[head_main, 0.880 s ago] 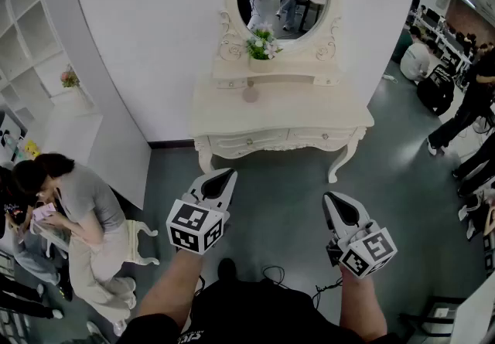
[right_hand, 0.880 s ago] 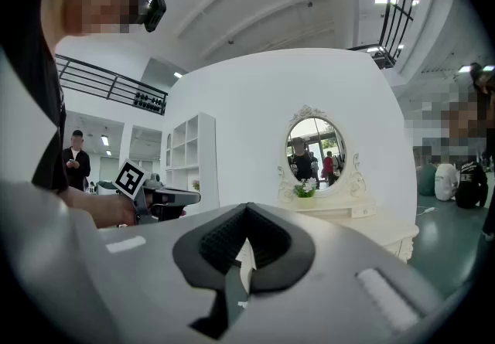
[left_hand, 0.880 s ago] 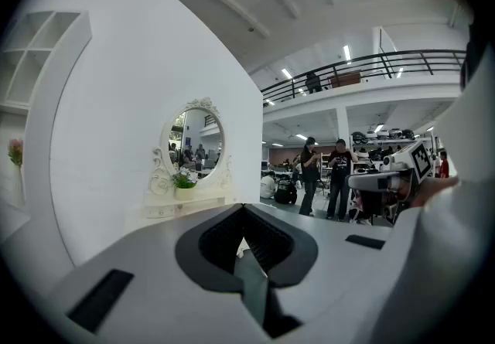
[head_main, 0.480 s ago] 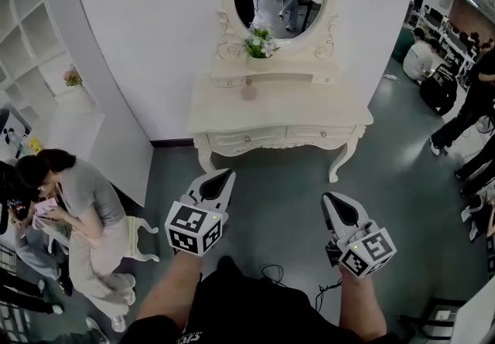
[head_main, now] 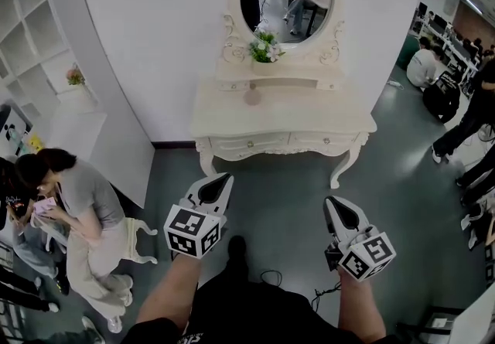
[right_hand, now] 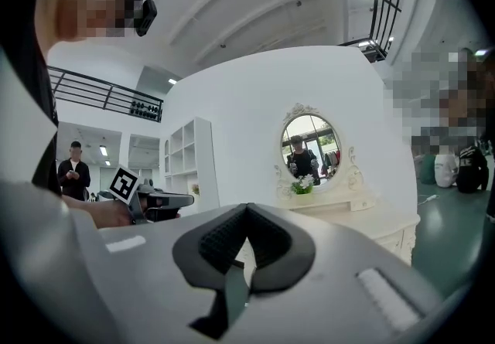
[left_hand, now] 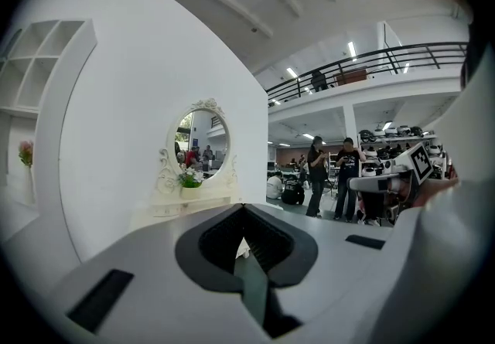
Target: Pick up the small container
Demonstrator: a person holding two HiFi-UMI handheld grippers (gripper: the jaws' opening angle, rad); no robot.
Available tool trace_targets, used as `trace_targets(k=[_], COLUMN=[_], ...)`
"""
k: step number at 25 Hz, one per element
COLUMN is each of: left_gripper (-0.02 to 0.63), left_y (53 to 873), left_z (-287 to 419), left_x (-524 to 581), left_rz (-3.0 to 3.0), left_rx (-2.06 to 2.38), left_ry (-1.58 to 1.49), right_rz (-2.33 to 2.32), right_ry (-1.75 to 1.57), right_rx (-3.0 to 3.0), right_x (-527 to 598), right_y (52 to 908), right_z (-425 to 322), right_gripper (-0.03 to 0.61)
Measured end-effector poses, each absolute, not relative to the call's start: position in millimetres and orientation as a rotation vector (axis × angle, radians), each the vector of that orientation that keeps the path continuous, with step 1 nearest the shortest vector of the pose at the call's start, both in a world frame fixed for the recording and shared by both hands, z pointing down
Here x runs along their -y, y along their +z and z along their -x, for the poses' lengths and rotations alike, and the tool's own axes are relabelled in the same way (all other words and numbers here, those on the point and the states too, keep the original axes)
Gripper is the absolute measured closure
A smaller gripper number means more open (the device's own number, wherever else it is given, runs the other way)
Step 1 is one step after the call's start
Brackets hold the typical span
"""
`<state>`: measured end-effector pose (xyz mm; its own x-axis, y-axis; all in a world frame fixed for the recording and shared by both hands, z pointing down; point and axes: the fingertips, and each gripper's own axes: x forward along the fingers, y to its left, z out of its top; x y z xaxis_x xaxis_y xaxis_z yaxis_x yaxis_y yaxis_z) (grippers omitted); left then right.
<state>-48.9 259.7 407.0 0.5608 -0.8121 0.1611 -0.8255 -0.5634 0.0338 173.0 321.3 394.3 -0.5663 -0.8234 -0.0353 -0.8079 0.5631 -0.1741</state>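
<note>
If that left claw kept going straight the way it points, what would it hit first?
Probably the white dressing table ahead: the left claw points toward its front, with only floor between. Depth is hard to judge.

The small container (head_main: 253,97) is a round, squat pot of pale pinkish-beige, seen from above in the head view as a little disc. It stands on the top of the cream dressing table (head_main: 317,117), towards the back and a little left of the middle. It sits just in front of the low raised shelf (head_main: 294,83), below the flower pot (head_main: 265,49). Finer detail is too small to tell.
</note>
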Motion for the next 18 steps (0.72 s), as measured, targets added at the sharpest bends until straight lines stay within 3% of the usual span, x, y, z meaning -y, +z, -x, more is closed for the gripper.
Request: trace_targets(k=[18], left_gripper=[0.609], left_y=[421.0], left_z=[72.7], left_x=[-103.2], left_rz=[-2.687], left_rx=[1.296], left_ry=[0.211], right_rz=[1.441], right_ry=[-0.292], right_rx=[-2.69], right_x=[-174.5], right_y=[395.7], right_z=[-134.9], right_gripper=[0.568])
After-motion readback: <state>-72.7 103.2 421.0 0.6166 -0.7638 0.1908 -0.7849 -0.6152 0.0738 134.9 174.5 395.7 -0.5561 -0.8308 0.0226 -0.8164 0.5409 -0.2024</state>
